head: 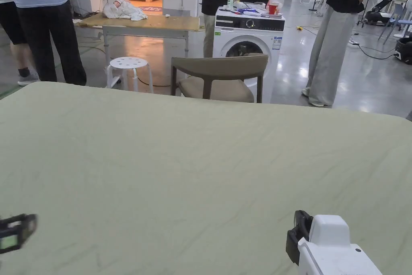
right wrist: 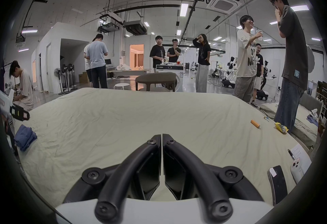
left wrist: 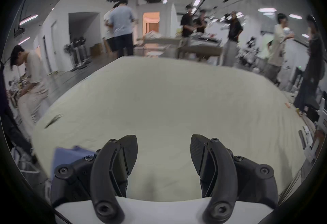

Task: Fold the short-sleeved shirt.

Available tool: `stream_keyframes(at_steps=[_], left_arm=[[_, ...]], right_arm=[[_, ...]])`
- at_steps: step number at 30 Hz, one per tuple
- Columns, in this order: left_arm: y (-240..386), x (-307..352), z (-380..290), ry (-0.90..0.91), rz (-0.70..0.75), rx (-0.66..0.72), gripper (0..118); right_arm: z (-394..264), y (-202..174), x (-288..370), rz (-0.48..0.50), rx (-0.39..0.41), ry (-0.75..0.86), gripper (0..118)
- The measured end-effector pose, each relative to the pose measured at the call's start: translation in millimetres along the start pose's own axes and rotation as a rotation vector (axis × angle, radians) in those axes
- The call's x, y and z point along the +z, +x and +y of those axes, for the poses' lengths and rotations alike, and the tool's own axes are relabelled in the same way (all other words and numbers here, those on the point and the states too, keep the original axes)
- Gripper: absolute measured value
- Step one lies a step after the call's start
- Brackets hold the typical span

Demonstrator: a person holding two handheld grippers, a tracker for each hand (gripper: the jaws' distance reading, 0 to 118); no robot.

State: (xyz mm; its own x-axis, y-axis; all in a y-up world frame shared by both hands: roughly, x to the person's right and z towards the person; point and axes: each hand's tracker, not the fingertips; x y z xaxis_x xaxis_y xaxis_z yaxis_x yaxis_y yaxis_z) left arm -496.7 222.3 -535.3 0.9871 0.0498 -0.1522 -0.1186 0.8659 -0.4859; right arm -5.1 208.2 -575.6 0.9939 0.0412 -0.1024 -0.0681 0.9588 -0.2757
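Your left gripper (left wrist: 164, 154) had its jaws spread, empty; your right gripper (right wrist: 161, 139) was pressed together — blue shirt (right wrist: 24, 136) lay folded on the sheet (right wrist: 141, 118).

Both grippers held low over the surface, nothing gripped.

Left gripper (left wrist: 164, 155): jaws are spread wide apart in its own view, with a clear gap between the two black fingertips (left wrist: 130, 153); nothing is held between them. In the head view it is seen at the lower left edge (head: 16, 231), blurred, so its pose there can't be judged properly. Right gripper (right wrist: 161, 141): jaws are brought together, tips touching or nearly so, with nothing clamped. Its white body is seen at the lower right of the head view (head: 299, 233), pointed forward.
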Motion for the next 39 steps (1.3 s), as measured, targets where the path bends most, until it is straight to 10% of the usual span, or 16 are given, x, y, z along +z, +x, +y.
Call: stream_keyframes(at_steps=[6, 16, 39], left_arm=[[111.1, -17.2, 0.1, 0.239, -0.044, -0.1, 60], [179.9, -19.8, 3.1, 0.399, 0.016, -0.096, 0], [180.8, -8.9, 2.4, 0.396, -0.005, -0.105, 0]], right_arm=[[15.1, -1.7, -6.2, -0.021, -0.017, 0.039, 0], [24.9, -1.6, -4.8, -0.05, -0.029, 0.095, 0], [15.7, -3.4, -3.6, -0.046, -0.046, 0.099, 0]])
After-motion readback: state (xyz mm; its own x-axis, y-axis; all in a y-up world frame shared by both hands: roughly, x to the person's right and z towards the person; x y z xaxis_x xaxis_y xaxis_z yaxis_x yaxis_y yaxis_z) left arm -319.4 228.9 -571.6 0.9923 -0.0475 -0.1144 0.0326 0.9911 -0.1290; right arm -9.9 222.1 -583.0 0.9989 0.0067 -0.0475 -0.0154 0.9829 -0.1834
